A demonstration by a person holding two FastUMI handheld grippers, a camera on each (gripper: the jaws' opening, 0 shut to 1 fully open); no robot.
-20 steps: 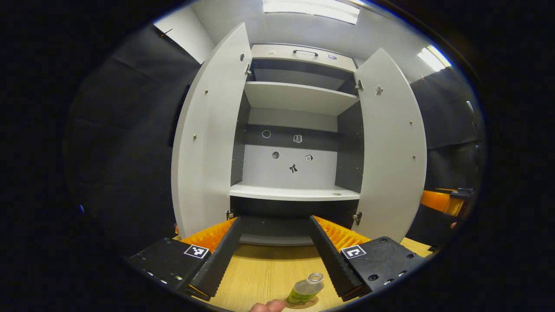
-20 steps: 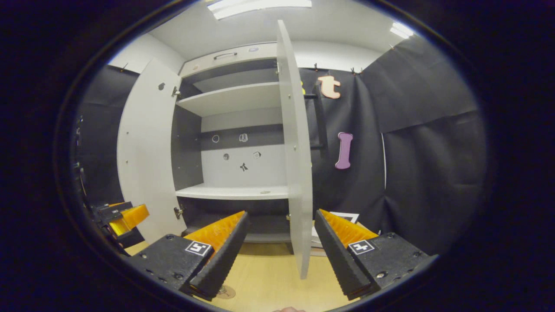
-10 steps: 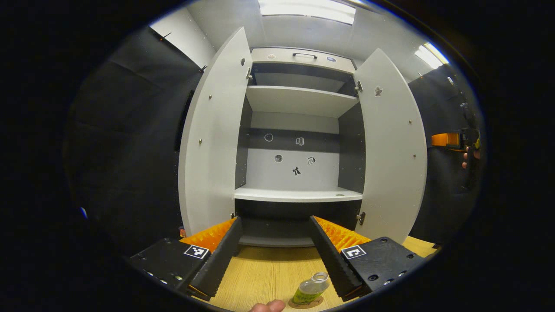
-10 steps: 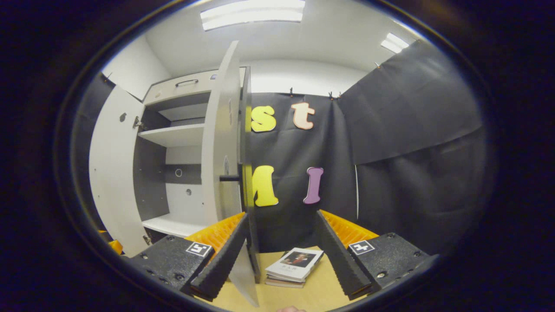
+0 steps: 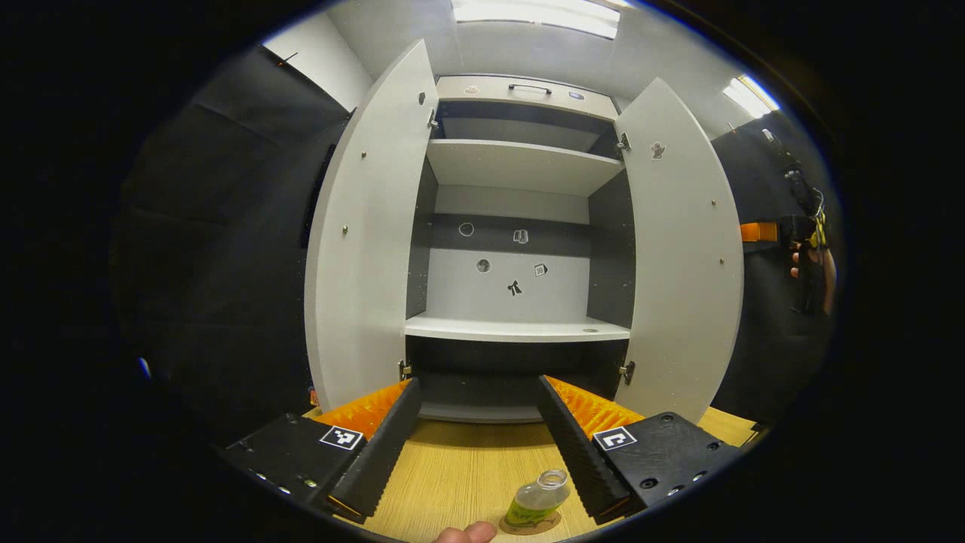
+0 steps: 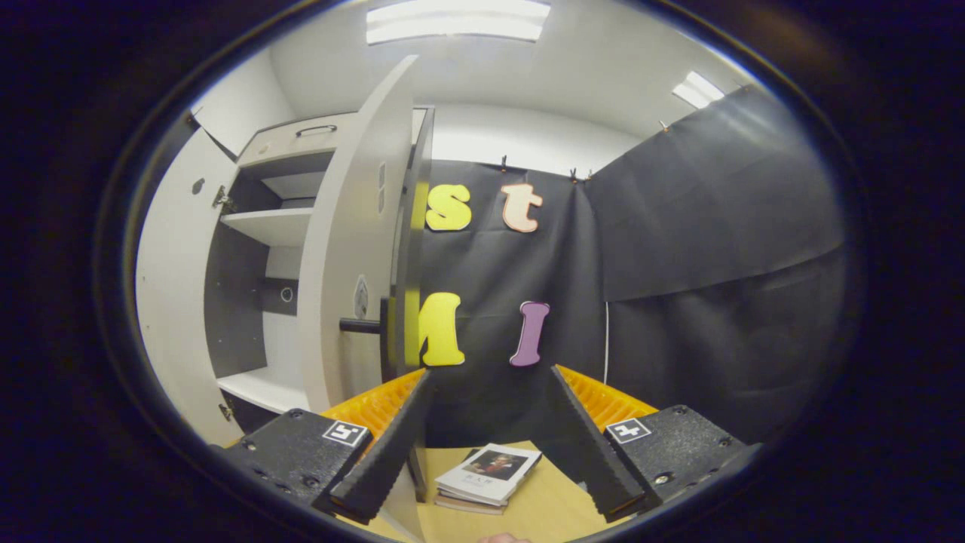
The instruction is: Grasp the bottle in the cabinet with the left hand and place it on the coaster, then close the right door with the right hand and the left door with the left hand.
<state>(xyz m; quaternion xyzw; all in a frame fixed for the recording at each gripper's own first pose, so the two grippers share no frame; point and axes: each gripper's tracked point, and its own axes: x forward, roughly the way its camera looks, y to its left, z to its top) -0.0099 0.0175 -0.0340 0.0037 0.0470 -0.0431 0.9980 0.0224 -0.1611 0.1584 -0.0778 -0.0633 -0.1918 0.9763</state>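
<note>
A: Jaw states?
B: Left gripper [image 5: 477, 445] spread, empty; right gripper [image 6: 486, 441] likewise spread, empty.

A: Bottle?
B: Bottle [image 5: 537, 498] upright on coaster [image 5: 530, 524], on the table [image 5: 460, 475] beside the left gripper's finger.

A: Cabinet?
B: Right door [image 5: 682, 256] and left door [image 5: 366, 241] both open; books [image 6: 488, 475] lie beyond the right gripper.

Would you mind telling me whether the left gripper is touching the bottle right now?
Apart. In the left gripper view, the left gripper has its jaws spread wide, and the bottle stands on the coaster with bare table visible between it and the nearer finger.
</note>
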